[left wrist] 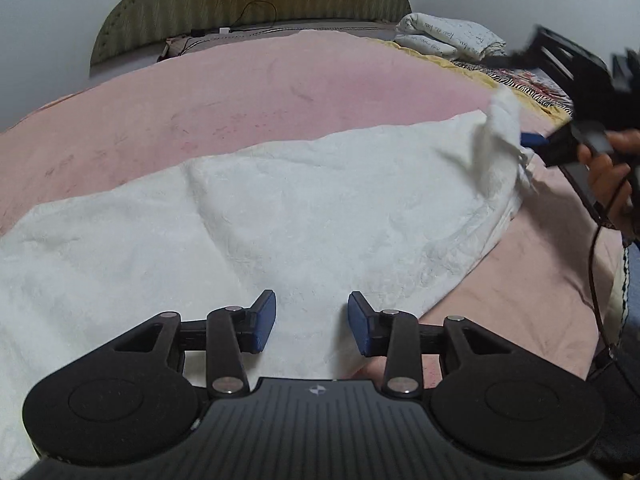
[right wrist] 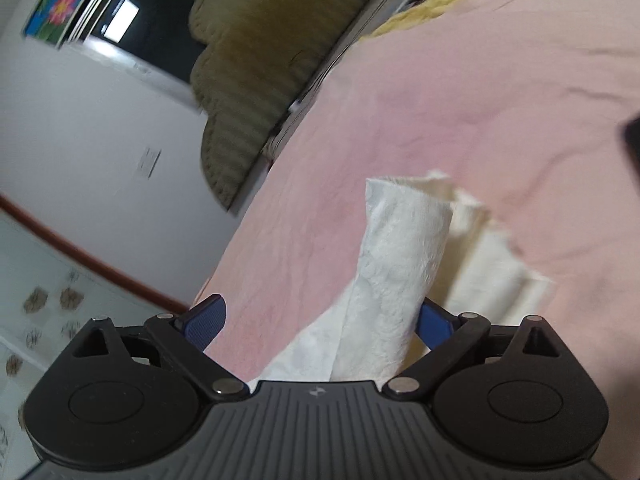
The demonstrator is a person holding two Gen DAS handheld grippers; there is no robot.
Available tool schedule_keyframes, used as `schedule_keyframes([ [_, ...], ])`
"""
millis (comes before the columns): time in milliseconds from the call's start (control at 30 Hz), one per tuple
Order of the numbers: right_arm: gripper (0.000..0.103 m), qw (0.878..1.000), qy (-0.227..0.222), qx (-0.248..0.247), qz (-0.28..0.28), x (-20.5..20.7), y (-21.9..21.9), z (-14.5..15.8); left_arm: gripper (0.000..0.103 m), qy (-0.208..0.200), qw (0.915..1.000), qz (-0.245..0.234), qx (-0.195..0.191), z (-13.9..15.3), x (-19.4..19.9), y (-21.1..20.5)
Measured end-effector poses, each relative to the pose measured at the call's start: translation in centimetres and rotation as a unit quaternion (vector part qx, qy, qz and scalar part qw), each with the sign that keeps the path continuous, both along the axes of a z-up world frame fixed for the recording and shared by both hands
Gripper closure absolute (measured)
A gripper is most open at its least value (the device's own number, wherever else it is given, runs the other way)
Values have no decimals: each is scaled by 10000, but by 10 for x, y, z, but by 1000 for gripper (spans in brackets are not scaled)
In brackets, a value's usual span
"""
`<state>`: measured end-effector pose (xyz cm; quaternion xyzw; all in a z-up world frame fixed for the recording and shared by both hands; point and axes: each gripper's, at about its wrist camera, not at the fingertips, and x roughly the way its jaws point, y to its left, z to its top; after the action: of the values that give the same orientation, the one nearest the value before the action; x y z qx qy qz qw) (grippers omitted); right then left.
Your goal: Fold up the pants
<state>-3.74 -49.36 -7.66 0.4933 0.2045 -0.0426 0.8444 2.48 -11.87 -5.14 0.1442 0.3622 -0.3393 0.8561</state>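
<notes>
My left gripper (left wrist: 312,322) hovers with jaws apart over the near part of the white pants (left wrist: 260,216), spread on the pink bedspread (left wrist: 240,92). Farther right, my right gripper (right wrist: 320,322) stands wide, a raised pants fold draped between its fingers, unclamped.

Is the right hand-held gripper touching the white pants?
Touching. In the right wrist view, the white pants run up between the fingers of the right hand-held gripper and lie against its right blue pad, though the jaws stand wide.
</notes>
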Motion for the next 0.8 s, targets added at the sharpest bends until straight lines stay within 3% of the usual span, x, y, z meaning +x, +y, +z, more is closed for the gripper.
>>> schedule_keyframes([
  [133,5,9899,81,-524,1314,55,21,7,57,-129,9999,-47,93,1,-3,-4],
  [200,5,9901,-75,-667,1236,52,23,17,56,-84,10000,-23,48,0,-2,-3],
  [300,5,9957,-625,-341,600,15,4,32,56,-39,10000,-3,-5,1,0,2],
  [400,4,9993,-195,-318,-77,-24,-13,35,55,-56,10000,10,-3,0,-2,1],
  [467,4,9993,96,-256,-250,-46,-18,27,54,-50,10000,26,-9,-1,-2,0],
  [600,4,9950,342,929,152,-70,-15,-14,52,-66,10000,34,9,-1,-2,-1],
  [700,3,9959,503,655,355,-66,5,-13,50,-74,10000,46,9,-2,-1,-1],
  [800,0,9943,493,706,628,-48,12,-12,50,-88,10000,43,16,-3,-1,-1],
])
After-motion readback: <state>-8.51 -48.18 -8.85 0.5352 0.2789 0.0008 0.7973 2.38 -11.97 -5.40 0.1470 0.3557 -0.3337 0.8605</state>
